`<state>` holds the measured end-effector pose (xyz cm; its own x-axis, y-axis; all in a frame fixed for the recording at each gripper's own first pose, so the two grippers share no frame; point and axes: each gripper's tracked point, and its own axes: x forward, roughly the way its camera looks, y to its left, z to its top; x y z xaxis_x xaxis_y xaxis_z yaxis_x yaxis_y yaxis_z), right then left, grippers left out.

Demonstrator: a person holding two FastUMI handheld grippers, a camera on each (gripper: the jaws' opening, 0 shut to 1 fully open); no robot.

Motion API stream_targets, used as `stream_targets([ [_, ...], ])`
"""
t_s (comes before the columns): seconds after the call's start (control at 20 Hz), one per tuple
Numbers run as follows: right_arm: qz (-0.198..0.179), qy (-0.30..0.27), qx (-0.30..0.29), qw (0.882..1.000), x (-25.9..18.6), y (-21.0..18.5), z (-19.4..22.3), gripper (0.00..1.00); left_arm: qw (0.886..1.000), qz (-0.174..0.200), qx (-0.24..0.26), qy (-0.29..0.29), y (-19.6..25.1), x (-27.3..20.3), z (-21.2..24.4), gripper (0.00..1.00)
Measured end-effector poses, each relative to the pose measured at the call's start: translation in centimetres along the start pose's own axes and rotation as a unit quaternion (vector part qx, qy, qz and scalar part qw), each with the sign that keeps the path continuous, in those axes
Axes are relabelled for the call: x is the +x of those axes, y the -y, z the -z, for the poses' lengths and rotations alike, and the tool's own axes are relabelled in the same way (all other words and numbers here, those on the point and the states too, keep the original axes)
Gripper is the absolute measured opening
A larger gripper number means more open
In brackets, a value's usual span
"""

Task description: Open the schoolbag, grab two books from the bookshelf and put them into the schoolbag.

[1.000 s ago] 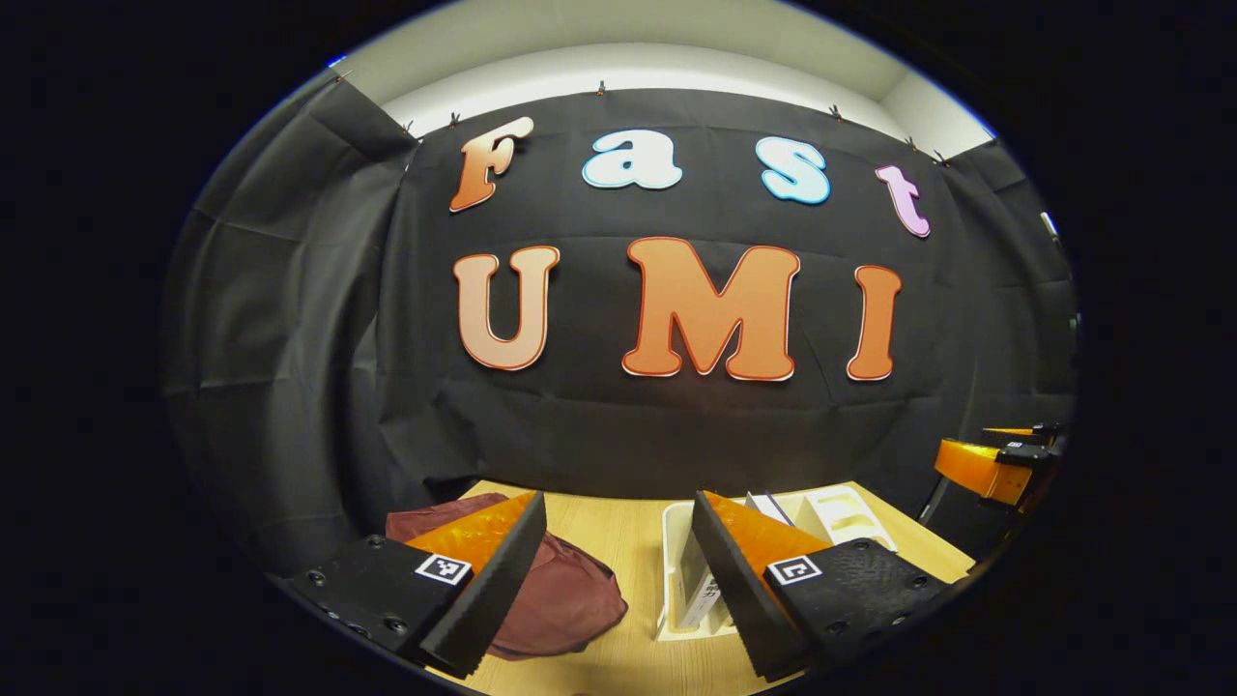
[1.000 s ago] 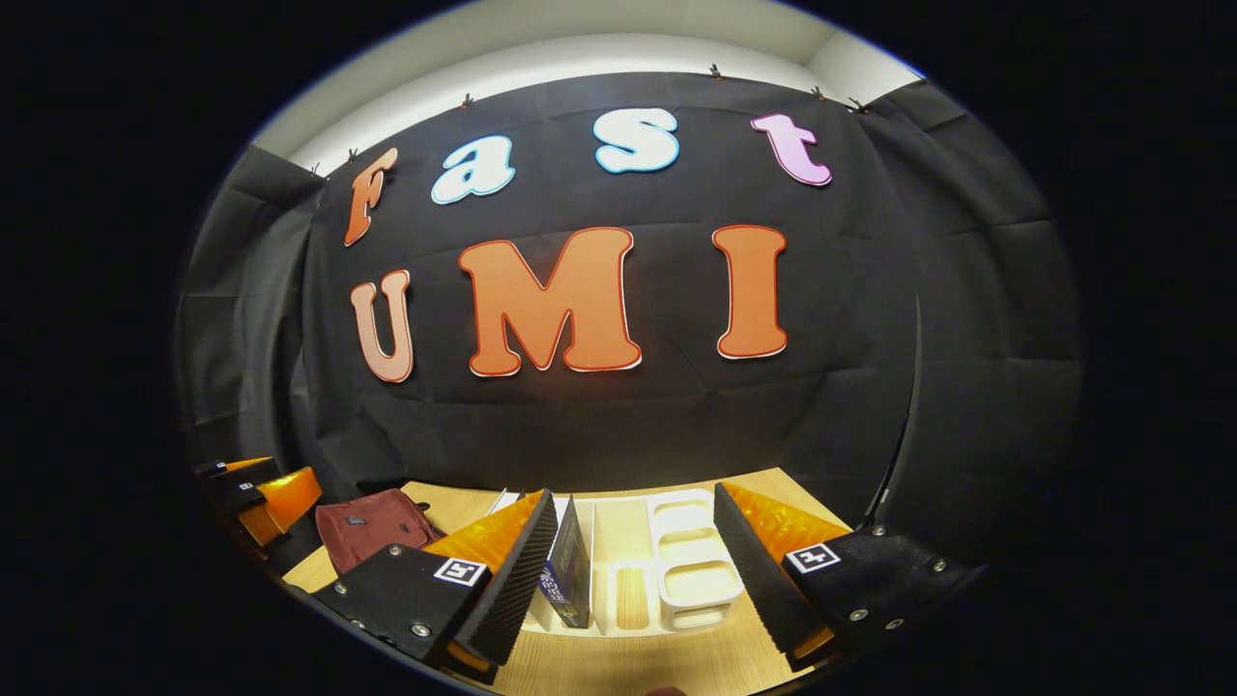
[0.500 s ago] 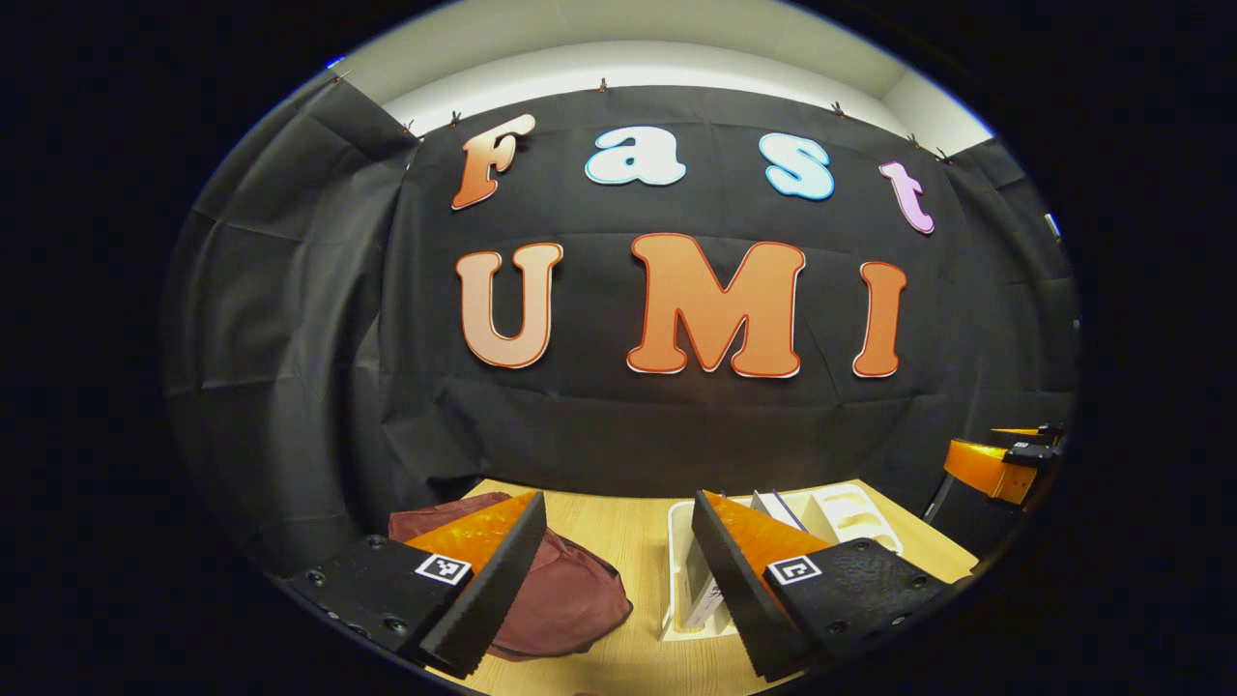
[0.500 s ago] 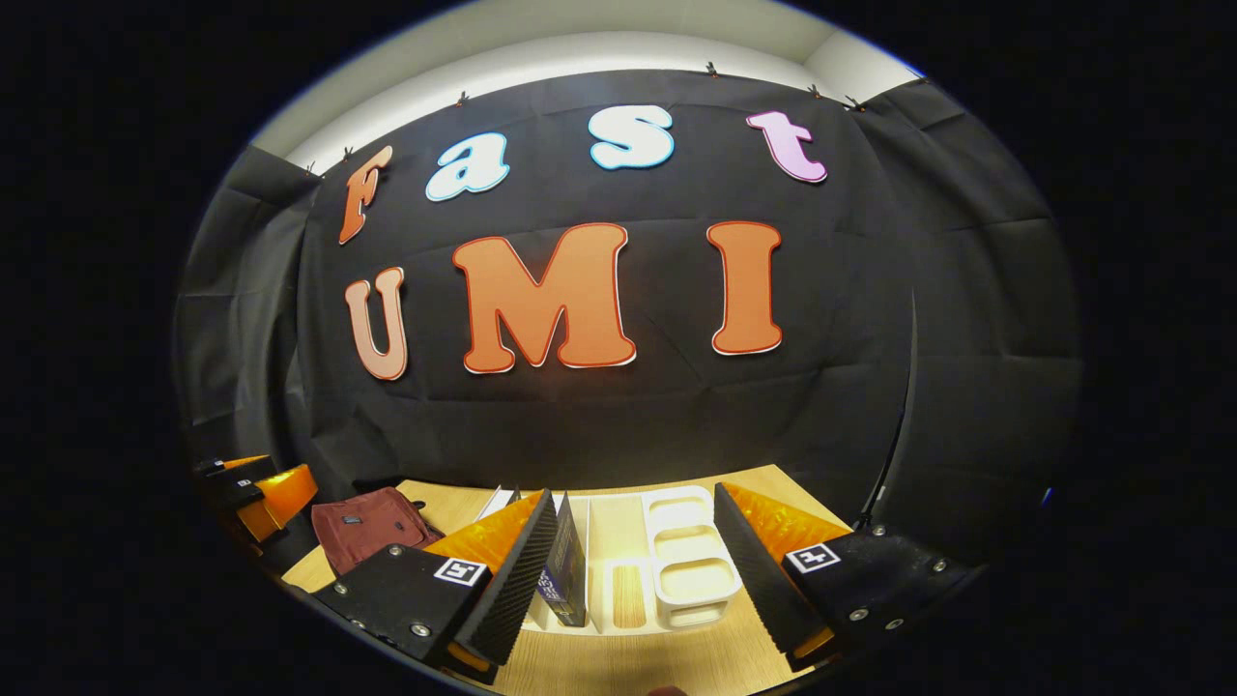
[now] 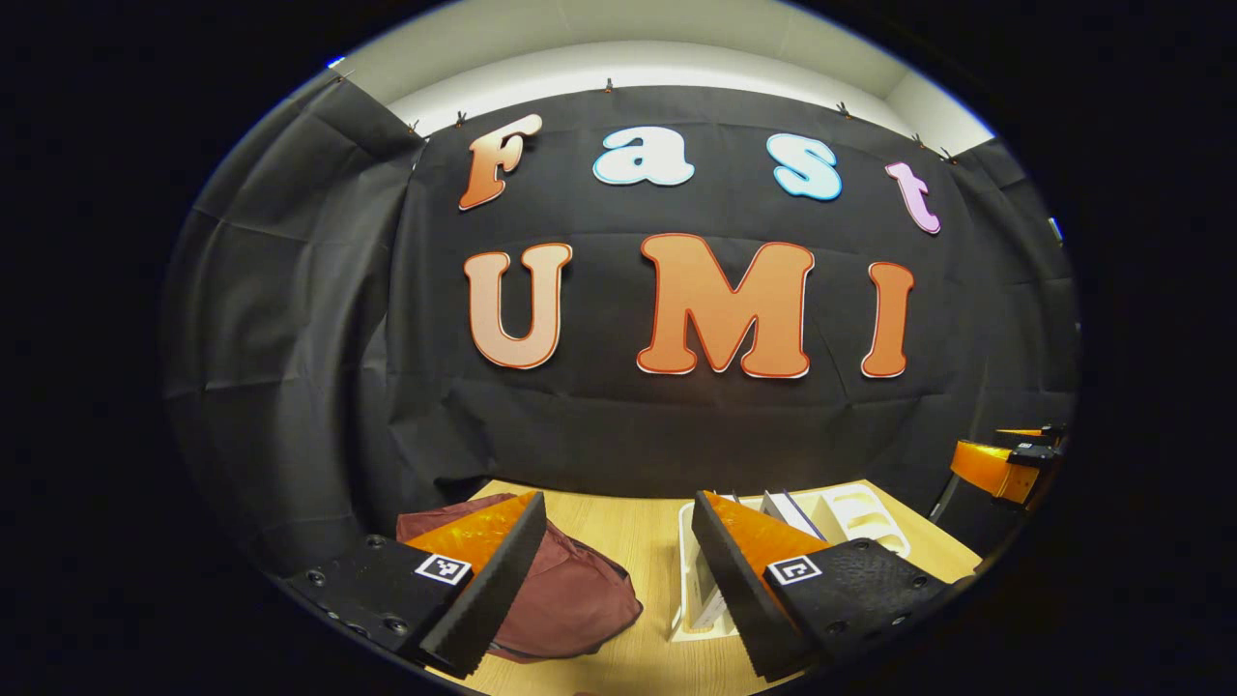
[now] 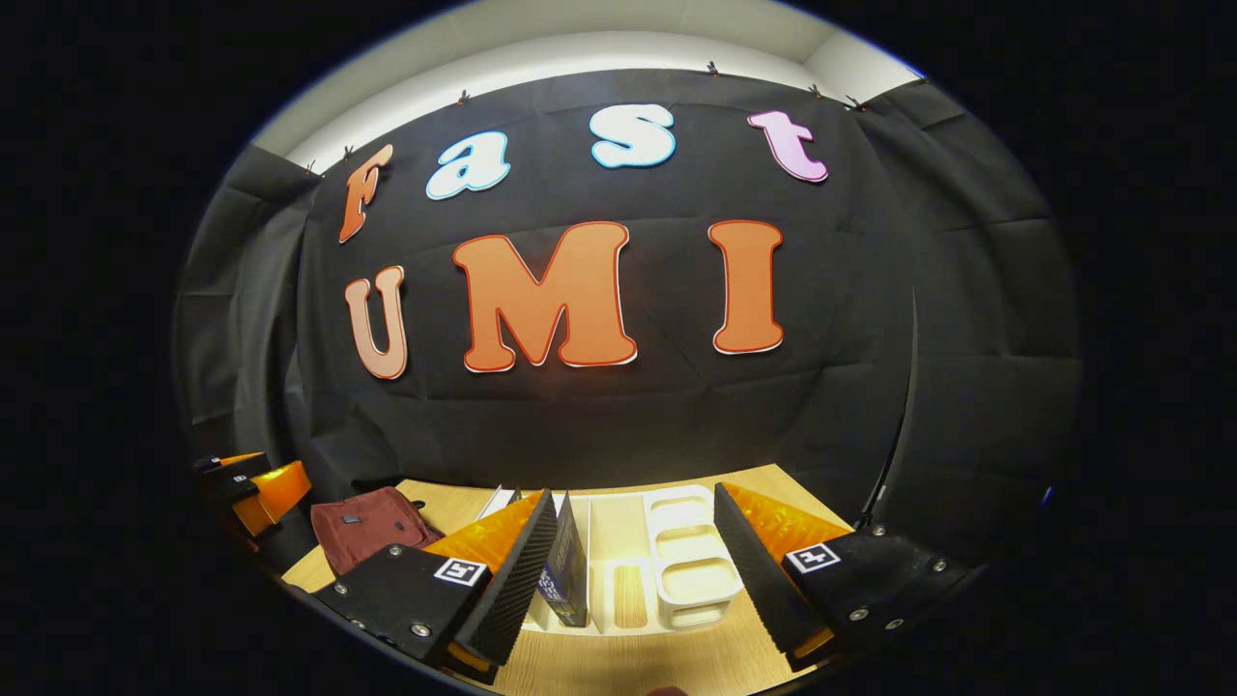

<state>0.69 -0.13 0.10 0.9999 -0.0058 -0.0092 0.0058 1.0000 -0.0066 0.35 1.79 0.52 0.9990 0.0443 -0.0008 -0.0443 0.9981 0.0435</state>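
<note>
Lying on the wooden table (image 6: pixel 628 667) are one maroon schoolbag (image 5: pixel 575 599) at the left and one white bookshelf (image 6: pixel 676 570) beside it, holding at least two upright books (image 6: pixel 565 570). Both the left gripper (image 5: pixel 618 580) and right gripper (image 6: pixel 633 580) hover with jaws spread, empty. Black cloth walls the booth.

In the left gripper view the maroon fabric schoolbag (image 5: pixel 570 599) and white plastic bookshelf (image 5: pixel 698 599) sit slightly further right between the jaws.
</note>
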Motion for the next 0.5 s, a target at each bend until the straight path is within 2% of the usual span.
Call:
stream_targets([
  [0.3,0.004,0.000,-0.003,1.000,0.2,0.2,0.1,0.96,1.000,0.000,0.008,-0.004,-0.2,0.3,0.5,0.95],
  [0.5,0.012,-0.004,-0.011,1.000,0.3,0.8,0.8,0.96,0.999,-0.003,0.035,-0.019,-0.9,0.8,1.9,0.95],
])
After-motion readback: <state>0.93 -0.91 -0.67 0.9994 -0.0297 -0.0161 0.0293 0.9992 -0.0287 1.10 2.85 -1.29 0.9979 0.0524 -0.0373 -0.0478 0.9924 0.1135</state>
